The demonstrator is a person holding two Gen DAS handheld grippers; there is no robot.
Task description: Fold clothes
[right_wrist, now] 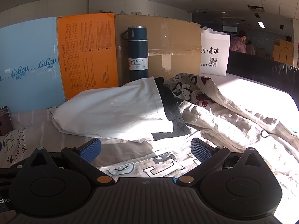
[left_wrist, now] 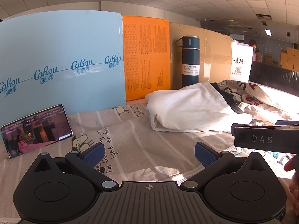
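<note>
On the printed sheet (right_wrist: 130, 149), both grippers hover, jaws wide apart, holding nothing. Advance the right gripper (right_wrist: 145, 148) and left gripper (left_wrist: 148, 154) to the white garment (right_wrist: 112, 110) ahead; pinch one layer.

A white folded garment (right_wrist: 115, 110) is seen over a black one (right_wrist: 172, 110). The bedsheet (left_wrist: 134, 136) is patterned in beige and grey stripes with cartoon dogs (and black lettering). The vacuum bottle (right_wrist: 138, 54) is dark teal, flanked by an orange carton (right_wrist: 87, 54) and a pale blue one (left_wrist: 59, 61).
</note>
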